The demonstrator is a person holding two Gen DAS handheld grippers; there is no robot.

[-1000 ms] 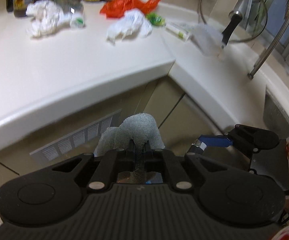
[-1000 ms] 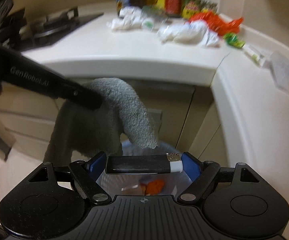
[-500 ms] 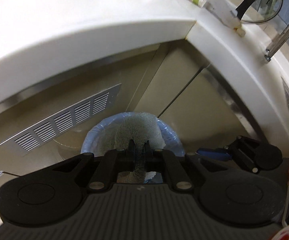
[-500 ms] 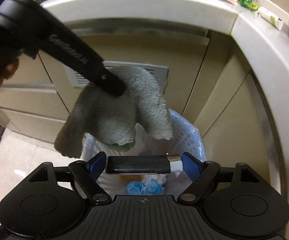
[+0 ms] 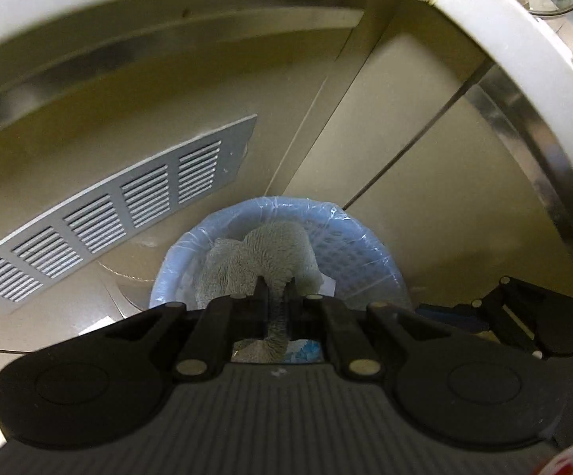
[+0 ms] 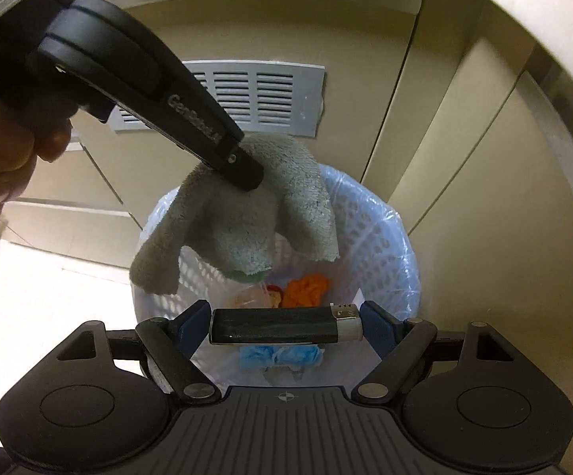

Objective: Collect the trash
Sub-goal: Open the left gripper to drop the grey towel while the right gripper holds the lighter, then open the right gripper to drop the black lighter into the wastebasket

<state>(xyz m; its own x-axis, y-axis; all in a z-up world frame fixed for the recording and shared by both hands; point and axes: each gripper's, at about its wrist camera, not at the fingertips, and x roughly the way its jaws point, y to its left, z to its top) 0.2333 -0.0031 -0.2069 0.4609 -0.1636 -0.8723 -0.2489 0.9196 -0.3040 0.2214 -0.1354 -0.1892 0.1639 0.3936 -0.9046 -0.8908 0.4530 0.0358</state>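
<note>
A grey terry cloth [image 5: 262, 261] hangs from my left gripper [image 5: 276, 291], which is shut on a fold of it. The cloth [image 6: 246, 217] dangles just above a white perforated bin [image 6: 381, 237] lined with a clear bag. From the right wrist view the left gripper [image 6: 242, 166] comes in from the upper left, a hand behind it. My right gripper [image 6: 286, 326] is shut on a black lighter [image 6: 278, 326] with a silver and white cap, clamped lengthwise between the blue pads over the bin's near rim. Orange and blue scraps [image 6: 306, 289] lie inside the bin.
Beige cabinet doors [image 6: 369, 91] with a grey louvred vent [image 6: 262, 99] stand behind the bin. The white counter edge [image 5: 524, 39] curves overhead at the right. Pale floor [image 6: 29, 308] lies left of the bin.
Both grippers have sunk from counter height down in front of the cabinets. The bin now fills the middle of both views, with the cloth and the lighter still held over it.
</note>
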